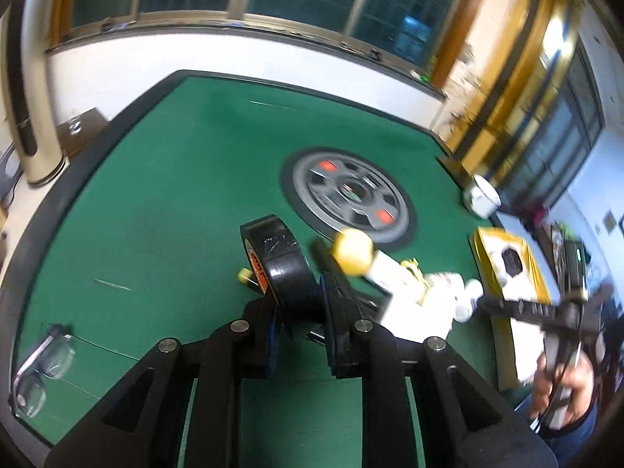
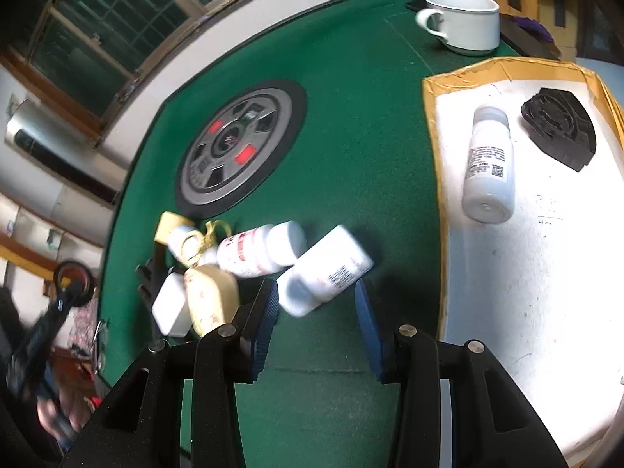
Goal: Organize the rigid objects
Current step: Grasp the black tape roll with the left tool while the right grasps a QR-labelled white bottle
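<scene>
The left gripper [image 1: 298,308] pinches a black tape roll [image 1: 279,261] above the green table [image 1: 163,195]. The right gripper [image 2: 316,312] stands spread around a white bottle [image 2: 325,271] lying on the felt, pads clear of it. Another bottle [image 2: 489,163] lies in the tray [image 2: 431,124] beside it.
</scene>
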Tool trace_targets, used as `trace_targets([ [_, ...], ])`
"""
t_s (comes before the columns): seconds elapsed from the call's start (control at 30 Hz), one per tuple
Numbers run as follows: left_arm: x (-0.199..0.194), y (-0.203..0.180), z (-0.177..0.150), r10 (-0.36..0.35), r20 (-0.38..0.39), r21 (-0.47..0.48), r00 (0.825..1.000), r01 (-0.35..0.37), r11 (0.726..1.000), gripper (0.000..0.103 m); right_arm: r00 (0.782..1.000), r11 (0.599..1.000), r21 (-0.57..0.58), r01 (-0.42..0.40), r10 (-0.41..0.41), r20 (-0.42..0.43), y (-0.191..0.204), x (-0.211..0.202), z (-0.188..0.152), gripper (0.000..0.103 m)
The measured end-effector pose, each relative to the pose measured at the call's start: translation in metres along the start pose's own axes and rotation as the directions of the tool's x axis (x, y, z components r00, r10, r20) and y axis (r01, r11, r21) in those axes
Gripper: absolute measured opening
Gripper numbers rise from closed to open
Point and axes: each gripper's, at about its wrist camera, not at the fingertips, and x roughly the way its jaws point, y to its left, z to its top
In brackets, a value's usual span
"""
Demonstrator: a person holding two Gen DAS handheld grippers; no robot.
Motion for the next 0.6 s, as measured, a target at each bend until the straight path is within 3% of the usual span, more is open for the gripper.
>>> trace_targets([
  [0.23, 0.009, -0.042, -0.023, -0.056, -0.050, 0.061, 0.997, 0.059, 0.996, 0.016, 0.998, 0.998, 0.004, 0.069, -0.069, -0.005, 0.006, 0.016, 0.014, 0.037],
  [0.37, 0.009, -0.056, -0.032, -0.074, -0.062, 0.094, 0.995, 0.080, 0.992, 0.016, 0.988, 0.984, -0.084, 0.154, -0.154, 0.012, 0.019, 0.026, 0.017, 0.040],
  [0.6, 0.015, -0.079, -0.046, -0.117, -0.094, 0.136, 0.989, 0.129, 0.982, 0.016, 0.988, 0.969, -0.201, 0.143, -0.128, 0.085, 0.023, 0.017, -0.003, 0.034],
])
